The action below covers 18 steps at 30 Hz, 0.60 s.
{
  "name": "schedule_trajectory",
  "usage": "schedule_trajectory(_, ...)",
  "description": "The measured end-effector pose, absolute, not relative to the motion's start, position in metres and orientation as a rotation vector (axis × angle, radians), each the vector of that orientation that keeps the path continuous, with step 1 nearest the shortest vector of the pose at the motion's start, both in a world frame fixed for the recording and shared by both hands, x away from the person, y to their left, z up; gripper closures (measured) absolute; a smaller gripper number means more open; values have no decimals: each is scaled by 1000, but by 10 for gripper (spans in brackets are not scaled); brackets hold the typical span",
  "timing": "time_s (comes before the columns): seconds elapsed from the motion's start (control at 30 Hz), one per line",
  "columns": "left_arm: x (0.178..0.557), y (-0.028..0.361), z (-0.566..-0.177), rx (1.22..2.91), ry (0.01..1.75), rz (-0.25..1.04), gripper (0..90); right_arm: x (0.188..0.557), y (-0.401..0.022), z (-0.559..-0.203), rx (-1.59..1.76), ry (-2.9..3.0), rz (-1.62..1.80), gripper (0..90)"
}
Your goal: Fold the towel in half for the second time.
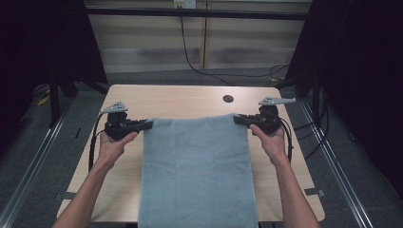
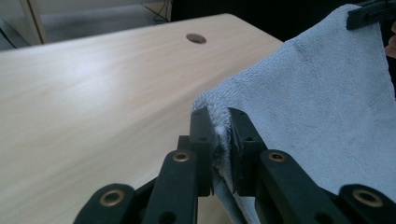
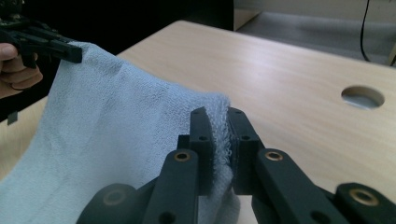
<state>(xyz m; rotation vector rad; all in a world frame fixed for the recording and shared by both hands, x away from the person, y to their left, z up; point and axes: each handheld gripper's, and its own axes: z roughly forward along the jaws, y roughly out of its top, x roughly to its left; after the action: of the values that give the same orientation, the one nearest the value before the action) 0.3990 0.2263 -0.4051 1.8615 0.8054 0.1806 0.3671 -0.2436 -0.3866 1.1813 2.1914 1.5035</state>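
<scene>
A light blue towel [image 1: 197, 171] hangs stretched between my two grippers above the wooden table [image 1: 180, 97] and drapes toward the near edge. My left gripper [image 1: 148, 124] is shut on the towel's far left corner [image 2: 212, 109], the cloth pinched between its black jaws. The right gripper [image 1: 237, 118] is shut on the far right corner [image 3: 219, 109] in the same way. In the left gripper view the other gripper [image 2: 369, 14] holds the cloth at the upper right. In the right gripper view the other gripper [image 3: 42, 44] and a hand hold it at the upper left.
A round cable hole [image 1: 228, 99] sits in the table's far right part. Metal rails [image 1: 33, 161] run along the floor on both sides, and black cables [image 1: 199, 66] trail across the floor behind the table. Dark curtains stand left and right.
</scene>
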Motion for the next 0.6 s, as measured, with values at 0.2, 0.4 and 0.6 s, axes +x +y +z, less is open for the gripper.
schedule_trajectory(0.2,410,226,-384,1799,813,228,819,375,-243,-363,1160,2132,1531,831)
schedule_trajectory(0.4,415,224,-371,1779,799,240,820,378,-249,-352,1162,2075,1565,832)
schedule_trajectory(0.6,399,220,-384,1778,766,222,819,367,-253,-367,1156,2099,1553,832)
